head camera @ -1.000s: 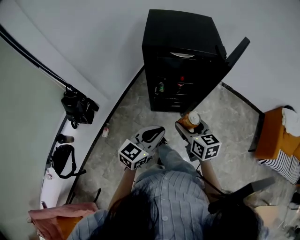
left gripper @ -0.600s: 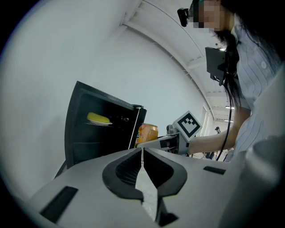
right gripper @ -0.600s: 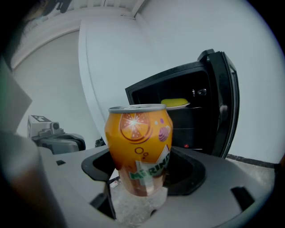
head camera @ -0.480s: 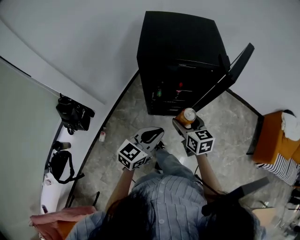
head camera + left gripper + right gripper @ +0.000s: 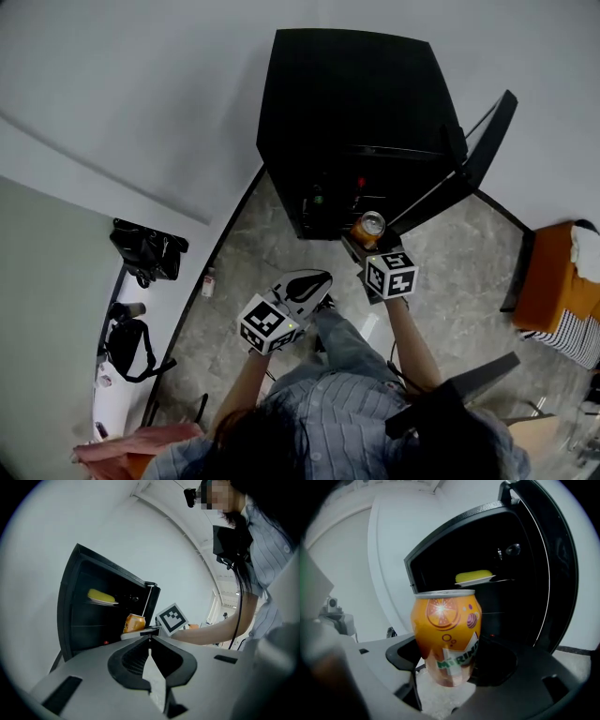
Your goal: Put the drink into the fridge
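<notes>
An orange drink can (image 5: pixel 446 634) stands upright between the jaws of my right gripper (image 5: pixel 450 667), which is shut on it. In the head view that can (image 5: pixel 367 229) hovers just before the open black fridge (image 5: pixel 361 103), whose door (image 5: pixel 469 159) swings out to the right. Inside, a yellow item on a plate (image 5: pixel 474 577) lies on an upper shelf. My left gripper (image 5: pixel 305 283) hangs lower and to the left, jaws shut with nothing between them (image 5: pixel 149 641). From the left gripper view the can (image 5: pixel 134 622) and the fridge (image 5: pixel 101 609) appear ahead.
A black bag (image 5: pixel 148 251) and other gear lie along the white ledge at left. An orange seat (image 5: pixel 562 281) with striped cloth stands at right. A small bottle (image 5: pixel 208 280) rests on the stone floor by the wall.
The right gripper has carried the can forward and up toward the fridge opening. The view has shifted closer to the fridge. The left gripper has stayed about where it was.
</notes>
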The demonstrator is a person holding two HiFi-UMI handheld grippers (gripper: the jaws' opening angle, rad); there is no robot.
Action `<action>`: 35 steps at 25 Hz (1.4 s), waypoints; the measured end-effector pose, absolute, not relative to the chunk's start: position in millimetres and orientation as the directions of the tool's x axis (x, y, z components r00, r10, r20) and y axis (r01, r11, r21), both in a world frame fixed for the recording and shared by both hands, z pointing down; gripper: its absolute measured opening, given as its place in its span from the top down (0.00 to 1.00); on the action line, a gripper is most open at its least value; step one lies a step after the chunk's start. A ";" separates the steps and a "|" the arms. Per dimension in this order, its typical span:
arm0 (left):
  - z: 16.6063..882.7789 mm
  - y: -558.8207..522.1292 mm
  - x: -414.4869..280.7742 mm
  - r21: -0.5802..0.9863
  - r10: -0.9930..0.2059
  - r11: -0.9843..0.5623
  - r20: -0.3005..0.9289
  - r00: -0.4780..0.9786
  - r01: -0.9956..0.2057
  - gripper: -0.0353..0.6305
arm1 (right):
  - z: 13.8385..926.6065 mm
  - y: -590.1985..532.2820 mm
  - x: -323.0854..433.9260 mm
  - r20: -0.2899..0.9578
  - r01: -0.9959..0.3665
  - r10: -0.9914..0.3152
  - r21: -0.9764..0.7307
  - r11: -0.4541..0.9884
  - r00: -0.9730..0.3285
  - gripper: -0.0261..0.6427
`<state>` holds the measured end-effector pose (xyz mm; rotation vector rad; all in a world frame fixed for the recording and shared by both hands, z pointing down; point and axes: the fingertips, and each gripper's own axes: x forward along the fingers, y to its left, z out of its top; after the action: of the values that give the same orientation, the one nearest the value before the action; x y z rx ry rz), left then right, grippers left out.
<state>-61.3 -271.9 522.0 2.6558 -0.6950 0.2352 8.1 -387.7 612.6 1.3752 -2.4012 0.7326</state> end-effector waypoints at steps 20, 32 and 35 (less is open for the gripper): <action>540.6 -330.2 -63.7 0.344 -0.463 -0.762 0.303 0.833 -0.549 0.93 | 703.1 -530.9 26.8 0.572 -0.916 -0.717 -0.200 0.349 -0.398 0.48; 559.3 -327.5 -79.4 0.366 -0.476 -0.722 0.354 0.805 -0.587 0.93 | 729.4 -572.2 24.0 0.559 -0.939 -0.754 -0.195 0.283 -0.344 0.48; 559.6 -331.1 -84.1 0.367 -0.494 -0.707 0.354 0.794 -0.604 0.93 | 730.5 -565.7 21.3 0.532 -0.946 -0.787 -0.105 0.306 -0.314 0.48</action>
<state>-84.1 -331.1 559.6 2.5119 -0.8209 0.3169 21.3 -565.7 730.5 1.5484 -2.1981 0.5731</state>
